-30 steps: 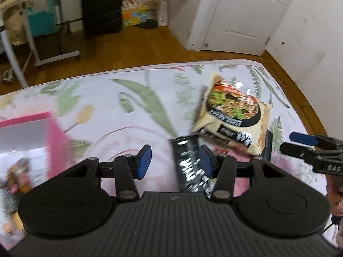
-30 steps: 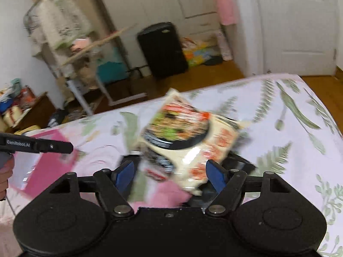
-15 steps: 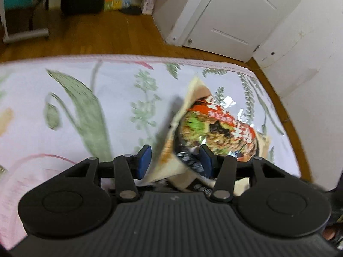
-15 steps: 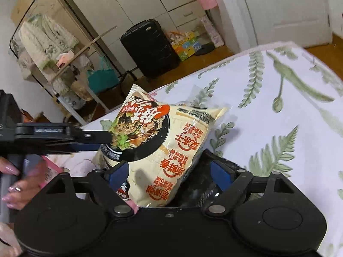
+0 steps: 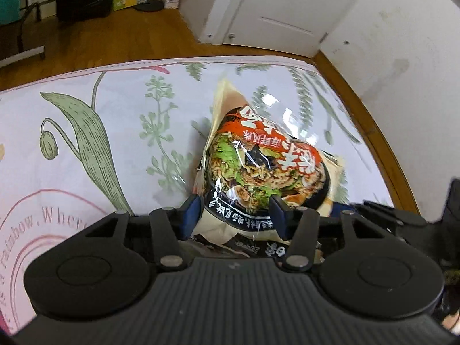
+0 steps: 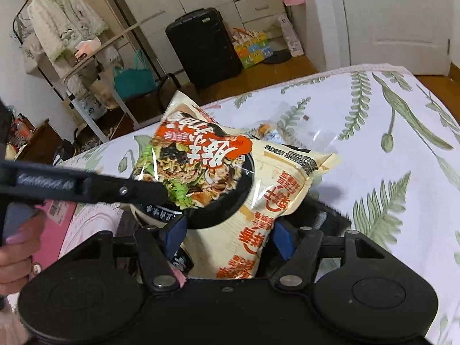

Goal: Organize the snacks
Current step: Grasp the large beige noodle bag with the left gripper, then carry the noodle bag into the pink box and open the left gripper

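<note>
A noodle packet (image 6: 230,184) stands propped between the blue pads of the right gripper (image 6: 230,235), its lower end sunk between the jaws and its long axis running up and away from them, tilted toward the left; the jaws sit close against both of its sides, though whether they truly pinch it cannot be told. The left gripper (image 5: 234,214) meets the same noodle packet (image 5: 258,166) from the other side, its jaws apart with the packet's lower edge lying between them, one pad in front of the wrapper, and no firm clamp is evident. Seen from the right gripper, the left tool's black finger reaches in across the packet's face from the left, so both hands are at the packet, the right appearing the more squarely set on it. A dark wrapper (image 5: 258,248) lies just under the packet, close in front of the left jaws. Beneath is a floral bedsheet (image 5: 115,132); a pink box (image 6: 57,230) sits left of the right gripper. Beyond the bed: wooden floor (image 5: 115,37), a black suitcase (image 6: 204,46), a white door (image 5: 281,14).
</note>
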Motion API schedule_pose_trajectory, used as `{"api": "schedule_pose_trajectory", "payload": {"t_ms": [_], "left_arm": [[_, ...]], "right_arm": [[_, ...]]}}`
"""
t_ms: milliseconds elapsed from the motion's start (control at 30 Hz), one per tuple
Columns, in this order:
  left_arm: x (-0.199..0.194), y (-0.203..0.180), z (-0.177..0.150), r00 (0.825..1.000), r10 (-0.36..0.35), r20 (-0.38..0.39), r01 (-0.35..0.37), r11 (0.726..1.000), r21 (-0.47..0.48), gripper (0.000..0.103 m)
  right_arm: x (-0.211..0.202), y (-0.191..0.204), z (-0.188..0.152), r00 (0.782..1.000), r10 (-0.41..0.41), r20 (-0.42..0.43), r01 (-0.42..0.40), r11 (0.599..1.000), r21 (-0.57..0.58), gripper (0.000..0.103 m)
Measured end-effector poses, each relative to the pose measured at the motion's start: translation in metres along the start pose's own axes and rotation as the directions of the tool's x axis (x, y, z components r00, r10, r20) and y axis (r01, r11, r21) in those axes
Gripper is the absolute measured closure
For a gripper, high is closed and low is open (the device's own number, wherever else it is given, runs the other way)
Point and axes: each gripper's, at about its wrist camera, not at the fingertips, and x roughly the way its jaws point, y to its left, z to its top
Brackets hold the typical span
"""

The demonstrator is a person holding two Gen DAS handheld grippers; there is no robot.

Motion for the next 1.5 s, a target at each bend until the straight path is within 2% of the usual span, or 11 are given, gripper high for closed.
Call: {"api": "schedule_pose_trajectory", "payload": {"t_ms": [67, 200, 467, 633, 867, 1000, 1167, 1367, 1500], "left_arm": [[-0.011, -0.005, -0.008, 0.999, -0.002, -0.036, 0.002, 1.000, 0.007, 0.047], [-0.028, -0.011, -0.027, 0.994, -0.010, -0.104, 0.009, 1.000, -0.015, 0.047], [-0.072, -0.006, -0.073, 0.984, -0.015, -0.177, 0.006, 0.999, -0.053, 0.046], [-0.109, 0.003, -0.103, 0.985, -0.001, -0.172, -0.013, 0.997, -0.078, 0.046], [-0.168, 0.014, -0.135, 0.989, 0.046, -0.137, -0.058, 0.995, -0.083, 0.046], [-0.199, 0.026, -0.152, 0.988, 0.078, -0.136, -0.092, 0.990, -0.106, 0.046], [-0.235, 0.042, -0.173, 0.984, 0.120, -0.133, -0.134, 0.985, -0.106, 0.046], [-0.276, 0.066, -0.185, 0.980, 0.178, -0.087, -0.189, 0.973, -0.130, 0.046], [-0.301, 0.087, -0.184, 0.974, 0.225, -0.035, -0.227, 0.963, -0.147, 0.046]], "right_arm": [[-0.006, 0.006, -0.002, 0.999, 0.008, -0.032, -0.008, 1.000, 0.013, 0.028], [-0.023, 0.023, -0.013, 0.997, -0.009, -0.081, 0.007, 1.000, -0.027, 0.025], [-0.059, 0.045, -0.043, 0.982, 0.095, -0.164, -0.102, 0.994, -0.038, 0.025], [-0.079, 0.071, -0.053, 0.959, 0.175, -0.222, -0.196, 0.977, -0.079, 0.025], [-0.102, 0.126, -0.060, 0.948, 0.207, -0.242, -0.261, 0.940, -0.220, 0.031], [-0.108, 0.158, -0.063, 0.932, 0.213, -0.292, -0.296, 0.914, -0.277, 0.037], [-0.110, 0.197, -0.067, 0.907, 0.232, -0.353, -0.355, 0.870, -0.341, 0.041], [-0.104, 0.242, -0.058, 0.892, 0.262, -0.369, -0.410, 0.811, -0.418, 0.044], [-0.093, 0.267, -0.049, 0.881, 0.298, -0.369, -0.441, 0.799, -0.408, 0.045]]}}
